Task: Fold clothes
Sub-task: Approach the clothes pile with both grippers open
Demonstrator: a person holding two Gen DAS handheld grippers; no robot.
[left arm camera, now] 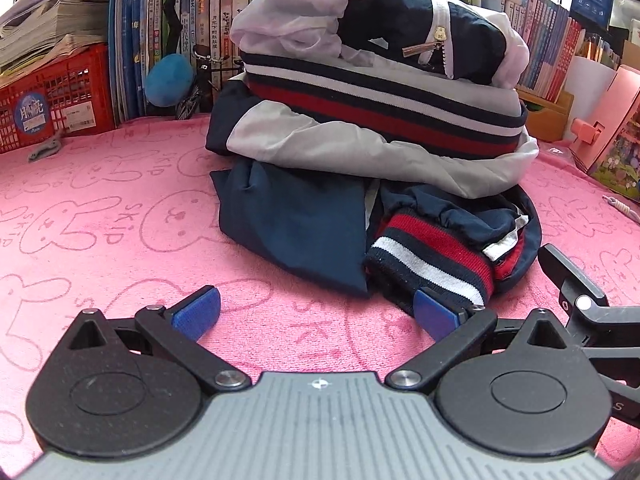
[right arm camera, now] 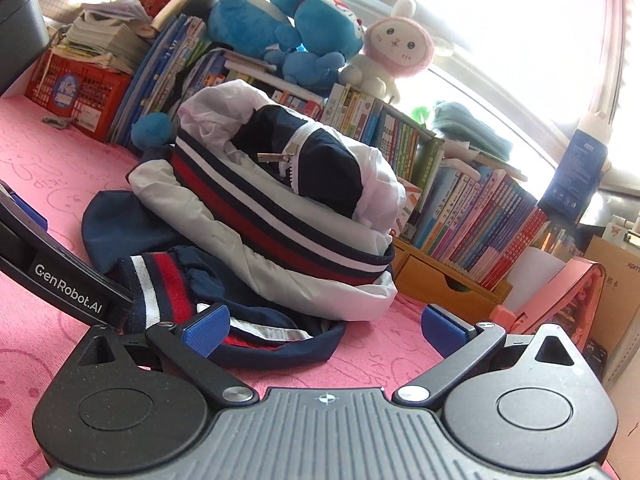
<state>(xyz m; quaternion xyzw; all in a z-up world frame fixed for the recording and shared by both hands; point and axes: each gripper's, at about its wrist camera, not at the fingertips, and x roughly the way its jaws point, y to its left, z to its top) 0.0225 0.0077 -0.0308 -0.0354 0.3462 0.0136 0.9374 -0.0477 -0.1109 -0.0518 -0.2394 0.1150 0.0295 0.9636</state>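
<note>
A navy, white and red striped jacket [left arm camera: 372, 120] lies in a rumpled heap on the pink bunny-print cloth [left arm camera: 100, 220], its zipper on top. A striped cuff [left arm camera: 432, 252] sticks out at the near side. My left gripper [left arm camera: 316, 314] is open low over the cloth, its right blue pad just touching that cuff, nothing between the pads. In the right wrist view the same jacket [right arm camera: 280, 208] is piled ahead, and my right gripper [right arm camera: 324, 332] is open with the jacket's navy hem [right arm camera: 280, 344] lying between its fingers, not pinched. The left gripper's body [right arm camera: 60, 276] shows at the left.
Rows of books [left arm camera: 180, 32] and a red crate [left arm camera: 48, 96] with papers line the back edge. Blue and pink plush toys [right arm camera: 316, 28] sit on the books. A wooden drawer box [right arm camera: 440, 280] and a pink box [right arm camera: 560, 300] stand at the right.
</note>
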